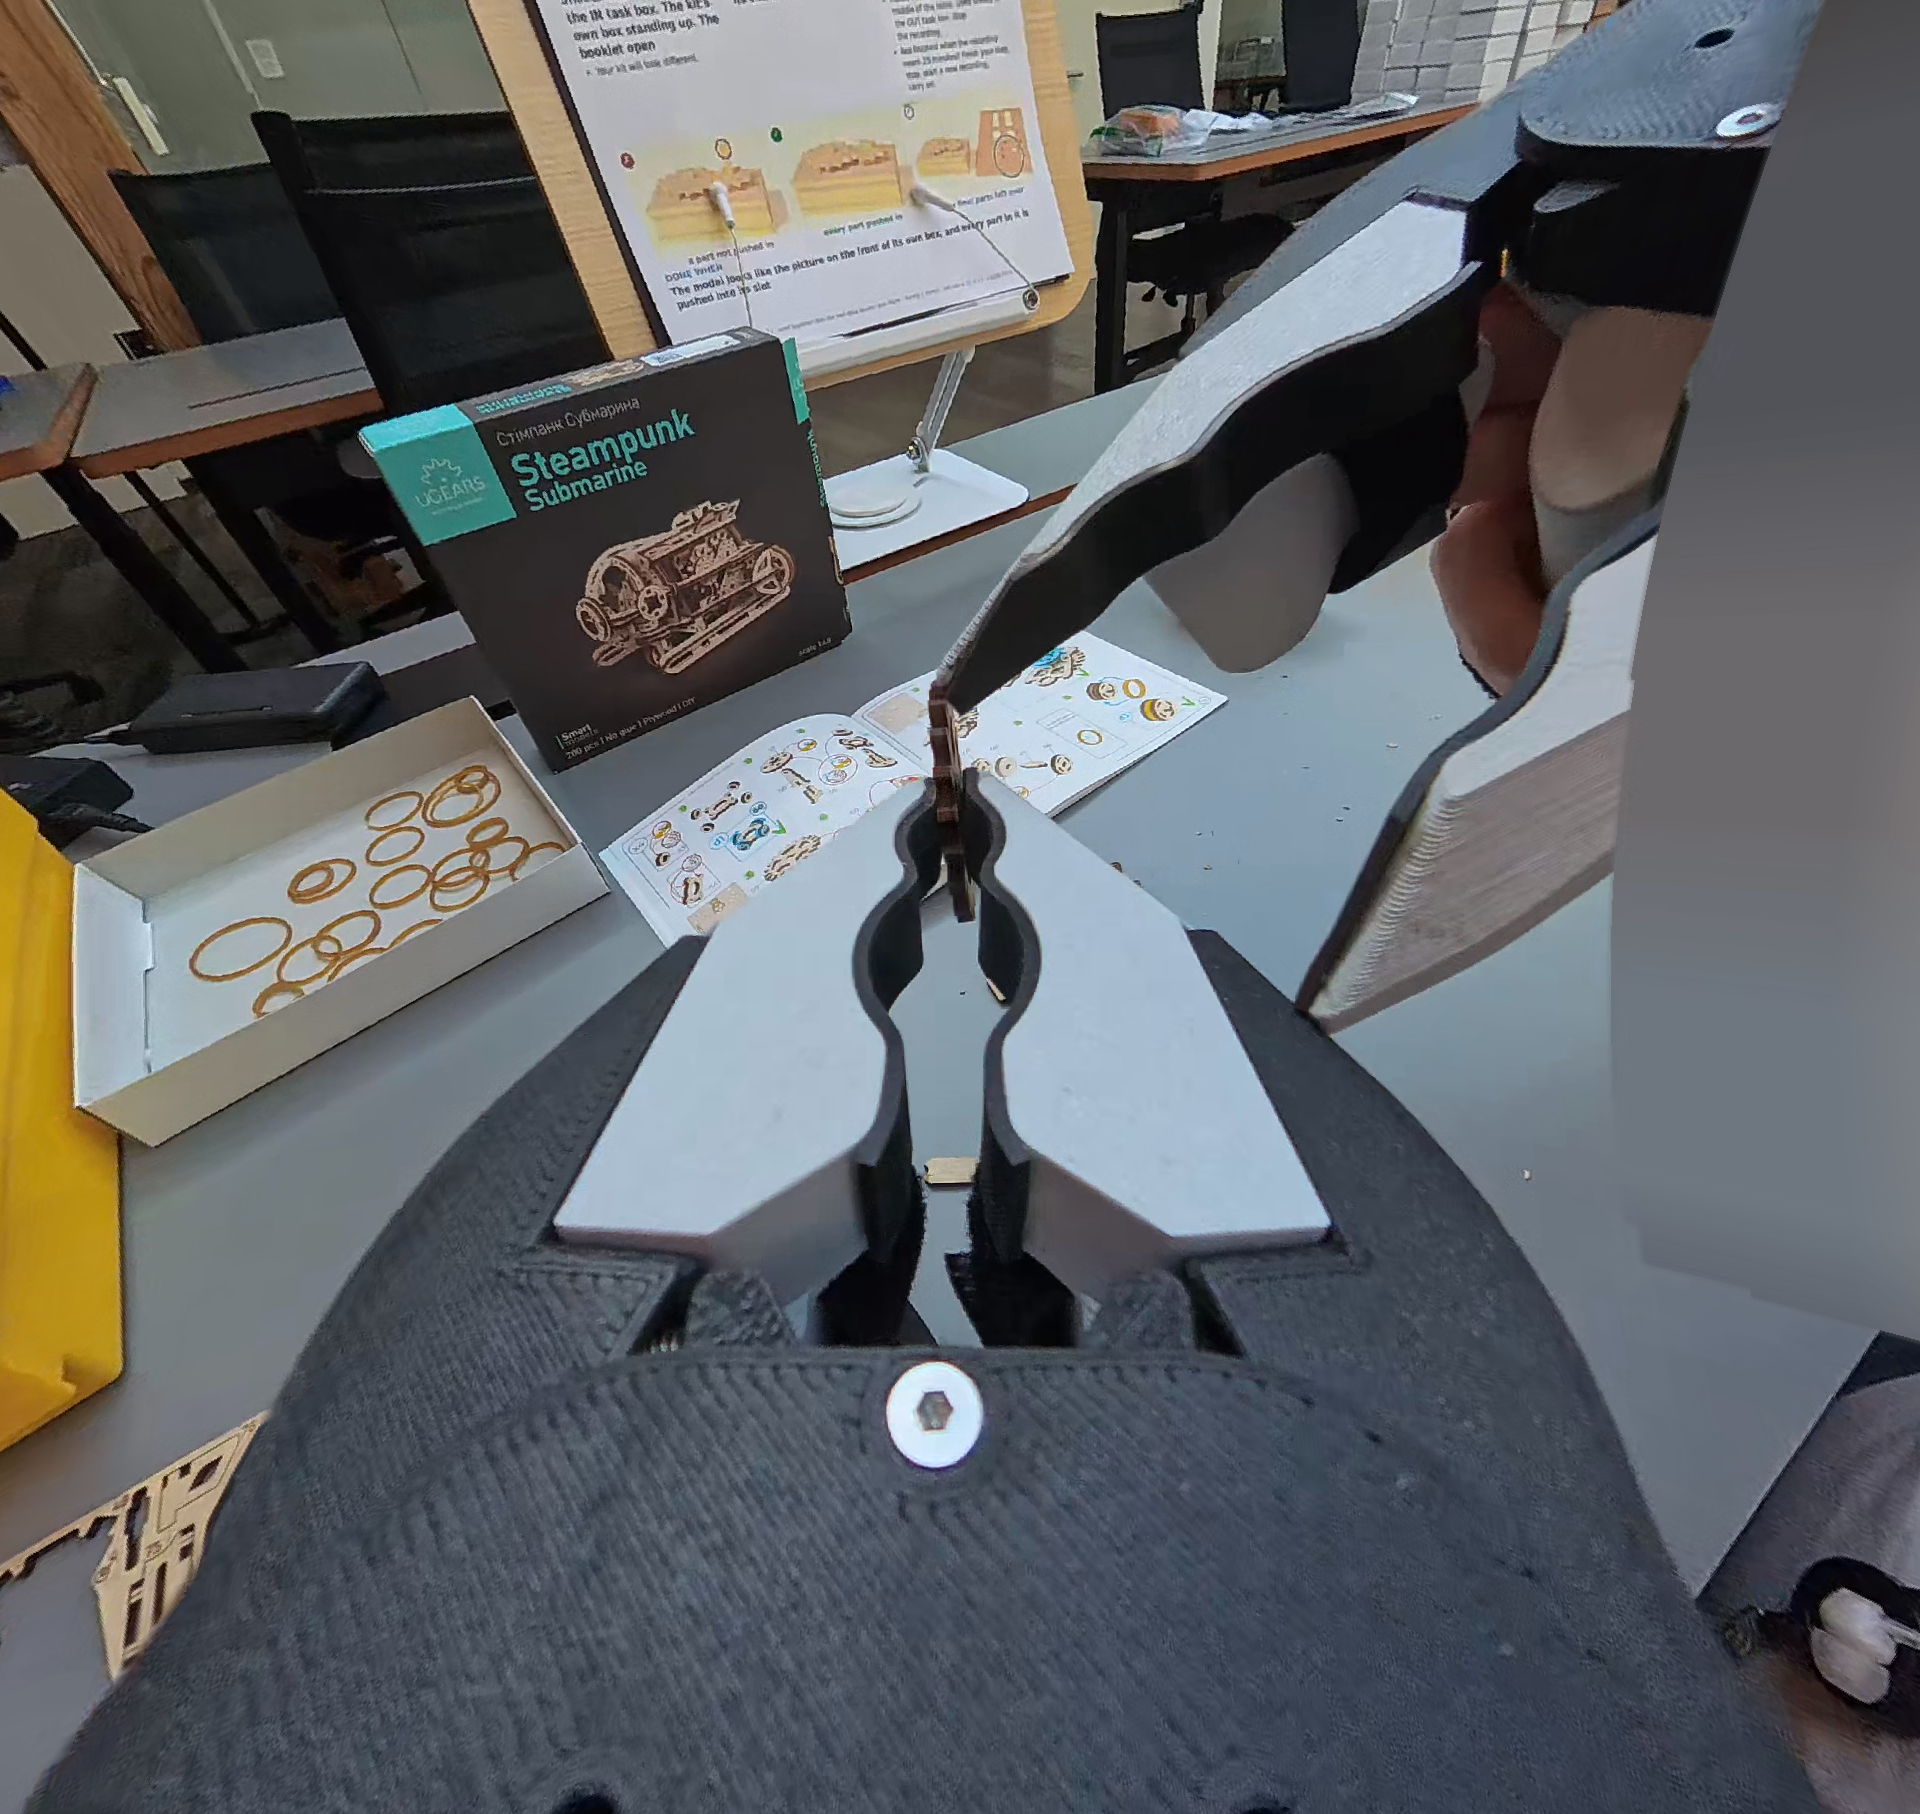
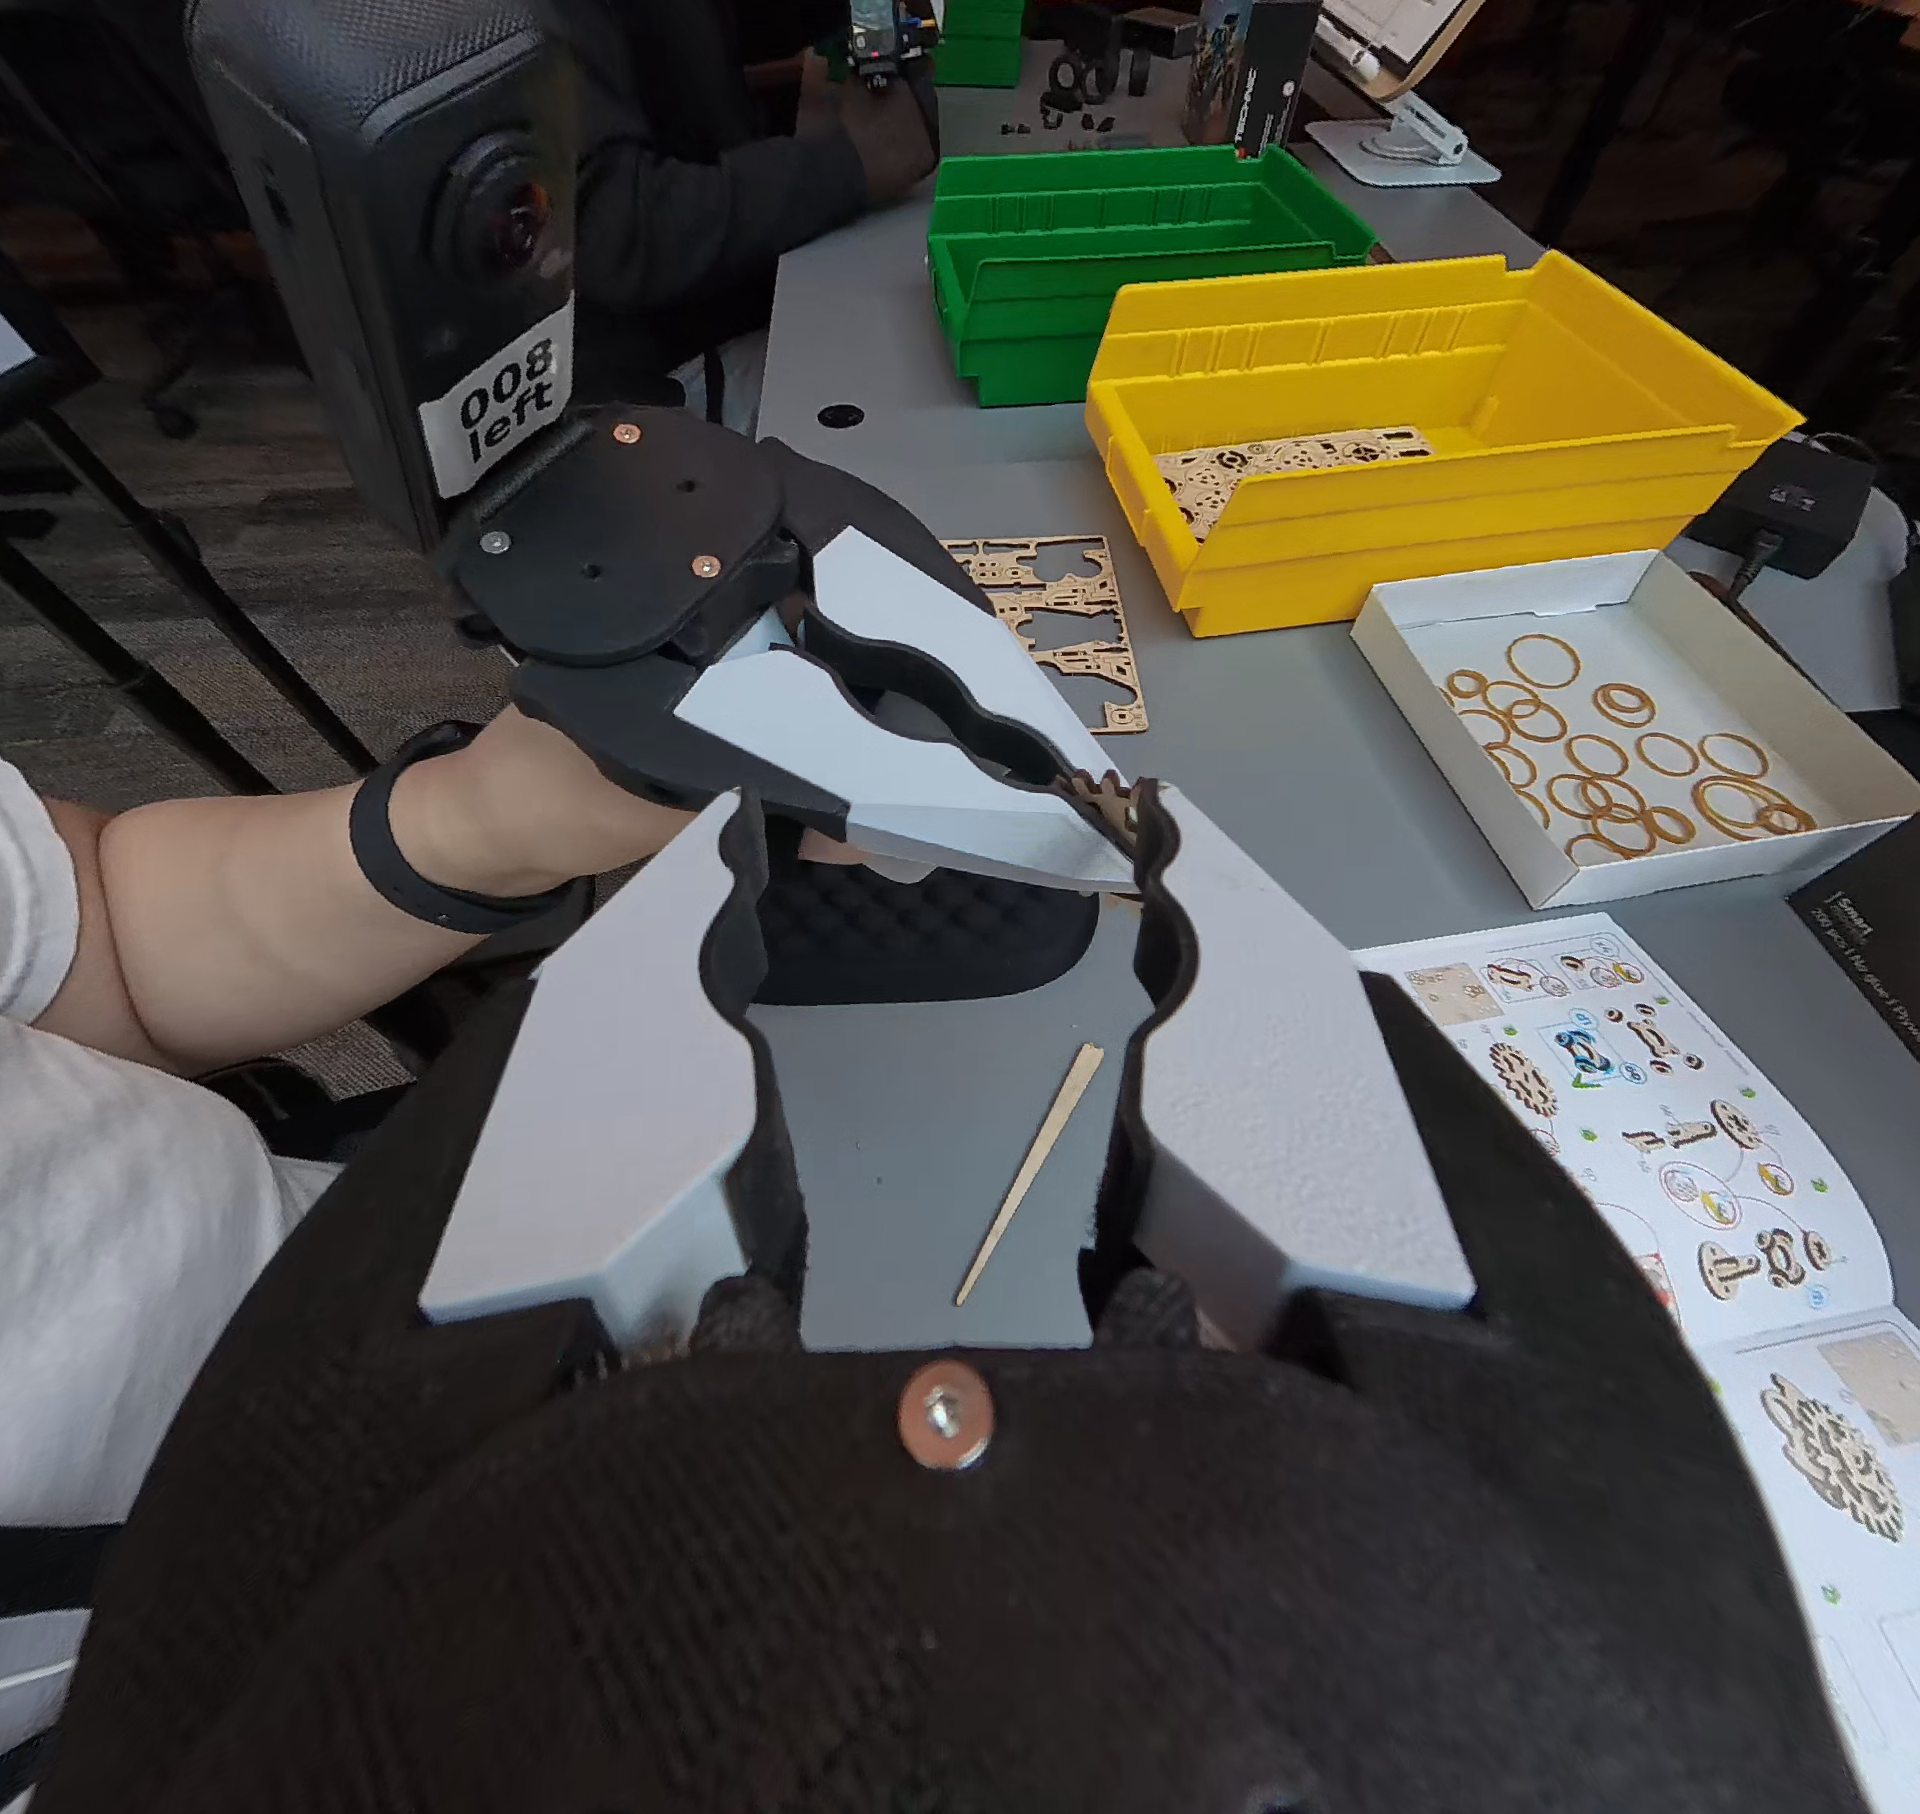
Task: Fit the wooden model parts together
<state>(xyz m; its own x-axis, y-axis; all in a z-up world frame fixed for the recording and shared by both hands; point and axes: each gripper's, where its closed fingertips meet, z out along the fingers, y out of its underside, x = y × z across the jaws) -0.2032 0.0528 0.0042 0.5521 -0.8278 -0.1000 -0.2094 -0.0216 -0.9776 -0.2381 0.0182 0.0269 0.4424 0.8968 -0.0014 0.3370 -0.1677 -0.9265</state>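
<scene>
The left tongs (image 1: 951,829) are pinched nearly closed on a small toothed wooden part (image 1: 948,808), held edge-up above the worktop (image 2: 1299,756). The right tongs (image 2: 940,850) stand wide open; one finger (image 2: 1226,1037) tip seems to touch that part, though the contact is hard to judge. A wooden stick (image 2: 1029,1177) lies below, beside the booklet (image 2: 1662,1120).

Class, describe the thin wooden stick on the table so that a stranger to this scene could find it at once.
Start at the grey table and find the open instruction booklet. Just left of it, on bare tabletop seen between the right gripper fingers, lies the wooden stick. Unlike the toothed, cut-out wooden parts around, it is plain, straight and pale.
</scene>
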